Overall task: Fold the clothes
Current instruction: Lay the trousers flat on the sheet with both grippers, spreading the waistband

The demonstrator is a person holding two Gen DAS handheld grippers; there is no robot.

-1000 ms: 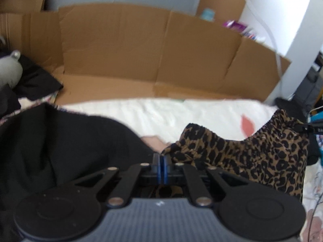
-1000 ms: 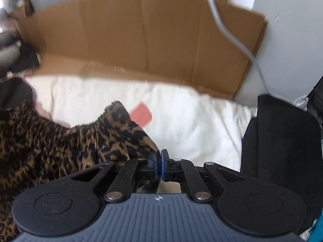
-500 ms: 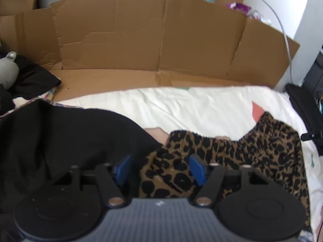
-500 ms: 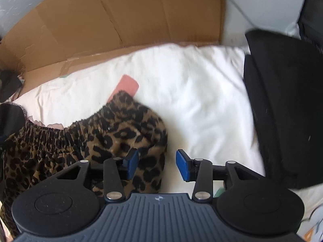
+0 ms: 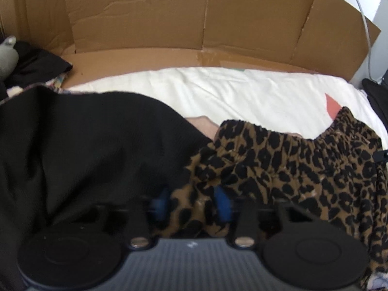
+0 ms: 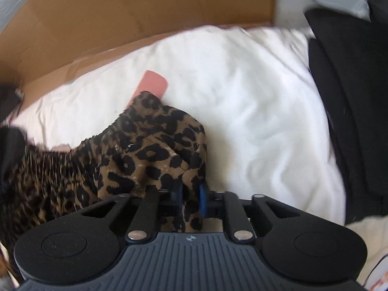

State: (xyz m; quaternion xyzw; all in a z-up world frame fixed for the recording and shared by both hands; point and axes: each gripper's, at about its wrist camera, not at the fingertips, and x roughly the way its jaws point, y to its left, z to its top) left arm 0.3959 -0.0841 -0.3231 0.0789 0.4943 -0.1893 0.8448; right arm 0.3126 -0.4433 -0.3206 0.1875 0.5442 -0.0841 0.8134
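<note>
A leopard-print garment (image 5: 291, 165) lies bunched on white bedding (image 5: 242, 92), its gathered waistband running across. My left gripper (image 5: 191, 202) points steeply down at its left end. Its jaws are closing, and a fold of the print fills the gap between the blue pads (image 5: 223, 203). In the right wrist view the same garment (image 6: 145, 150) ends in a rumpled corner. My right gripper (image 6: 189, 196) is shut on a narrow fold of that corner.
A black ribbed garment (image 5: 84, 145) covers the bedding left of the leopard print. Another black cloth pile (image 6: 351, 97) lies at the right. A cardboard wall (image 5: 169, 12) stands behind the bedding (image 6: 254, 97). A pink patch (image 6: 151, 86) shows by the waistband.
Both grippers let go of the raised garment, opened wide and sank towards the bedding. Both have now closed again on folds of the leopard print lying lower.
</note>
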